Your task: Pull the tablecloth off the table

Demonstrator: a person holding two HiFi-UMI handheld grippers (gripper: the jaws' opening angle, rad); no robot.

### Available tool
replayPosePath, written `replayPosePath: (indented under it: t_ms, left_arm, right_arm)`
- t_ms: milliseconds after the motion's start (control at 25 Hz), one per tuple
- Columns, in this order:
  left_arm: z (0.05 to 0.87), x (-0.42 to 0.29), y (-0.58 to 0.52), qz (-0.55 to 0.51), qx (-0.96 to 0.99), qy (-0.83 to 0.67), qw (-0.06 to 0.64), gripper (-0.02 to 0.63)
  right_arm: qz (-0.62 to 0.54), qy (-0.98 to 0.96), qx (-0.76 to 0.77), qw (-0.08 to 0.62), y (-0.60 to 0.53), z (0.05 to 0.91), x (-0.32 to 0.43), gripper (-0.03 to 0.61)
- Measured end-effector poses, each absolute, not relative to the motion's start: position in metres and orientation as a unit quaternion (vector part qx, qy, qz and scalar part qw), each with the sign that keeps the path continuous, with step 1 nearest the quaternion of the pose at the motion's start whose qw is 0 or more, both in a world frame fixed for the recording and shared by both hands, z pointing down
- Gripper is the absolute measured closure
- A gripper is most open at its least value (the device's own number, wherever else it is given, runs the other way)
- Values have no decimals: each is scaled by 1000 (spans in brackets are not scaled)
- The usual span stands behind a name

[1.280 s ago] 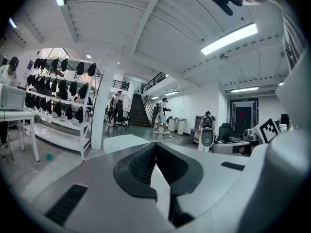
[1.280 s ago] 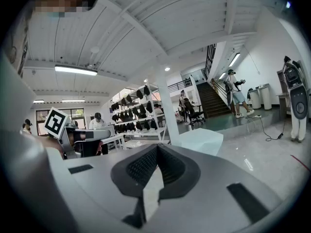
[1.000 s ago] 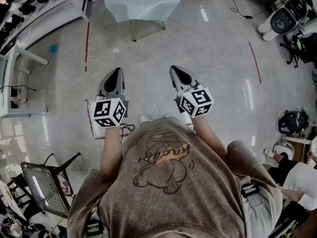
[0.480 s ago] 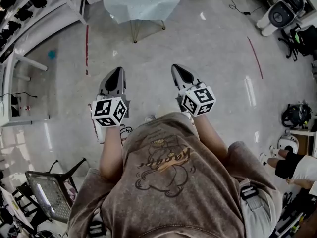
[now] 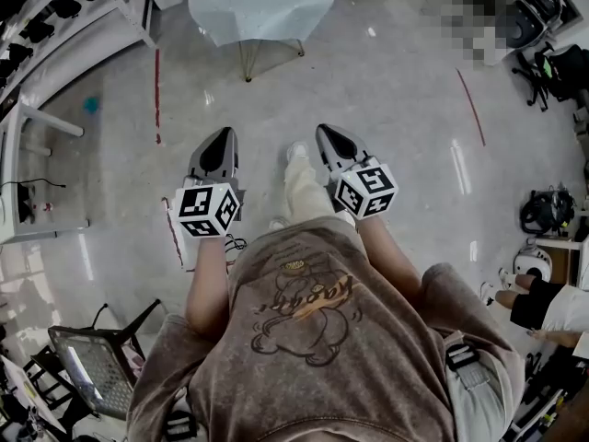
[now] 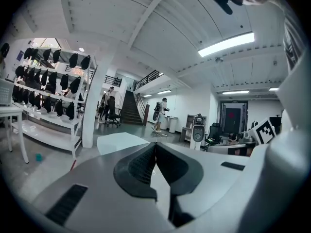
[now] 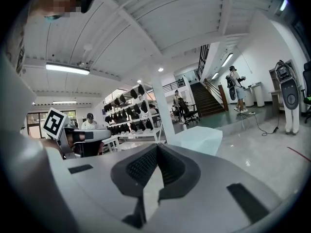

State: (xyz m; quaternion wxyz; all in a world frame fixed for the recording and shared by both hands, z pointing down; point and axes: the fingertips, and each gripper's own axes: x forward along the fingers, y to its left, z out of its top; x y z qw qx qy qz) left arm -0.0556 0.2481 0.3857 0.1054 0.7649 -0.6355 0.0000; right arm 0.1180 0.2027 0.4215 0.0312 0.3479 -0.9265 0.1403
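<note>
A small table under a pale blue-white tablecloth stands far ahead at the top of the head view, on thin metal legs. It shows small past the jaw tips as the tablecloth in the left gripper view and the tablecloth in the right gripper view. My left gripper and right gripper are held side by side in front of the person's chest, well short of the table. Both point at it, shut, with nothing between the jaws.
Grey polished floor lies between me and the table, marked by red tape lines. White racks with dark items line the left. A mesh chair stands at the lower left. Robots and gear crowd the right. People stand by a staircase.
The table sits slightly higher and nearer in the head view as the person steps forward; a leg and shoe now show between the grippers. Both grippers stay shut.
</note>
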Motion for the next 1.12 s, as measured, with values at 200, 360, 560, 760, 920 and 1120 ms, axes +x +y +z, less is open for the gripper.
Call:
replayPosePath:
  t_ms: [200,360,560,760,920,1120]
  left_arm:
    - [389,-65,223,0,765,-635,107,595]
    - [391,-73,196,-2,765,-635,109,595]
    - [393,-77,157,-4,768,-632,108,595]
    - [391,-86,113,-11,765,-635,110,595]
    - [385,-95,73,-9,764,-636,111,595]
    - [384,-110,29,-4,757,-643,119,595]
  right_arm:
    - [141,-927,344,35,180,426,105,572]
    - [142,-927,346,34,153,428,99,572]
    - [145,-926,346,33,116,433,96,572]
    - [148,-930,335,38,73,436,78,572]
    - [143,-934,326,37,30,428,64,572]
    - [153,-935,317,40,-20,427,47,572]
